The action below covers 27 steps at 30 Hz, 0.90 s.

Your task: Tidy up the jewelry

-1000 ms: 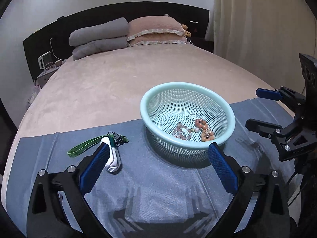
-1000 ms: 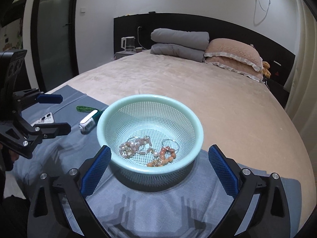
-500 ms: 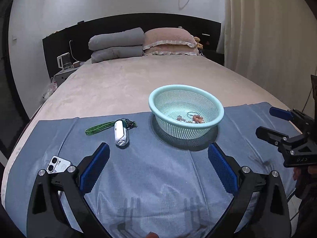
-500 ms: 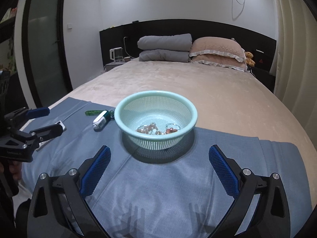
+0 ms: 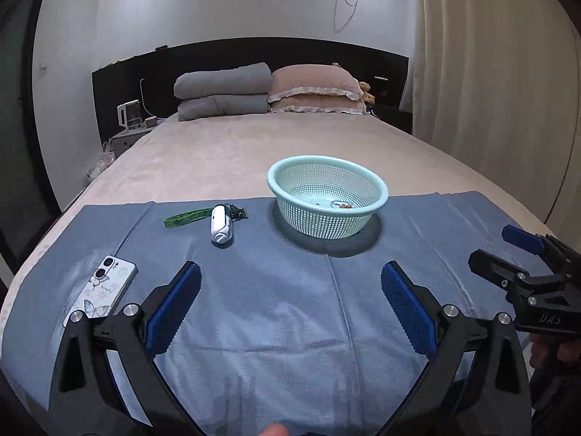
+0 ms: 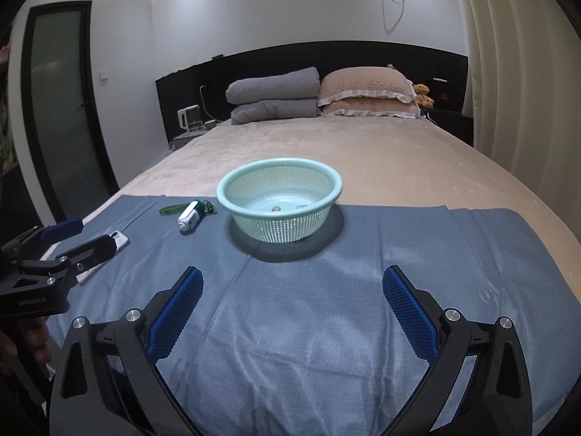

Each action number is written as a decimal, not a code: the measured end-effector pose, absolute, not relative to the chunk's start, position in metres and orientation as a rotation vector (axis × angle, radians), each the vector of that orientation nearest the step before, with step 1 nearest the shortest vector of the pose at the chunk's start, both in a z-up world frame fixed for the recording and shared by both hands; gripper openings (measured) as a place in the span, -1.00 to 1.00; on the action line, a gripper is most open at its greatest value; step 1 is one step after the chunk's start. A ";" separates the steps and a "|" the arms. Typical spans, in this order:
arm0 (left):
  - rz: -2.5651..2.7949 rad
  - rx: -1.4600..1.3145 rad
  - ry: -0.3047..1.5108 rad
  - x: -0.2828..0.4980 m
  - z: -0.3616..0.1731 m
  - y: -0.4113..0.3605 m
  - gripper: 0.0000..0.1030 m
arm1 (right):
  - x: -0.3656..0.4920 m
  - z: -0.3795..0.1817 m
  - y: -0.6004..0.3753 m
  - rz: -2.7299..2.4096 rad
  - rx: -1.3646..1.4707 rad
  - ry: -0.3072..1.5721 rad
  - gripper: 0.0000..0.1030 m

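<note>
One mint basket point(image 5: 327, 196) on blue cloth point(image 5: 290, 290) spread over the bed; beaded jewelry point(image 5: 343, 205) inside, pieces too small to count. Left of basket: one white device point(image 5: 221, 224), one green strap point(image 5: 187, 217), one phone point(image 5: 103, 289). Left tongs point(image 5: 290, 301) and right tongs point(image 6: 292, 301): both spread wide, empty, near side of basket.

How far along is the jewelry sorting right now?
Done: the jewelry sits in the basket on the blue cloth. In hand: nothing; left gripper and right gripper are both open and empty. Left: apparently nothing.
</note>
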<state>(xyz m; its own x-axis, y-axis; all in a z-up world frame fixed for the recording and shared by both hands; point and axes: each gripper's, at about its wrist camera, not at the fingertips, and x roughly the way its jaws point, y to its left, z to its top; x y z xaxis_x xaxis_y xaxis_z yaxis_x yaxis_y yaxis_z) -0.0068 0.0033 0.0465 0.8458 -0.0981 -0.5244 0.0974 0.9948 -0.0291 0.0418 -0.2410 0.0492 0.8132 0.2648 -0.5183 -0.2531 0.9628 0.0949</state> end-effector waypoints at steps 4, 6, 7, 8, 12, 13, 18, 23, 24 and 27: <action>-0.117 -0.014 0.561 -0.016 0.039 0.002 0.89 | 0.034 0.044 -0.233 0.287 0.002 0.559 0.85; -0.115 -0.009 0.574 -0.018 0.036 0.001 0.89 | 0.031 0.044 -0.231 0.289 -0.002 0.556 0.85; -0.116 -0.015 0.577 -0.019 0.035 0.000 0.89 | 0.030 0.044 -0.230 0.286 -0.001 0.551 0.85; -0.120 -0.019 0.578 -0.020 0.034 0.000 0.89 | 0.030 0.045 -0.230 0.289 0.004 0.553 0.85; -0.109 -0.024 0.593 -0.023 0.031 -0.001 0.89 | 0.025 0.039 -0.229 0.271 0.012 0.578 0.85; -0.118 -0.025 0.598 -0.023 0.030 -0.002 0.89 | 0.025 0.036 -0.229 0.262 0.009 0.586 0.85; -0.068 0.022 0.619 -0.026 0.024 -0.007 0.89 | 0.025 0.029 -0.231 0.224 0.011 0.609 0.85; -0.066 0.064 0.617 -0.028 0.021 -0.015 0.89 | 0.027 0.026 -0.235 0.204 0.022 0.628 0.85; -0.076 0.061 0.619 -0.029 0.021 -0.015 0.89 | 0.028 0.025 -0.235 0.201 0.025 0.632 0.85; -0.086 0.043 0.627 -0.028 0.019 -0.013 0.89 | 0.028 0.023 -0.238 0.201 0.036 0.638 0.85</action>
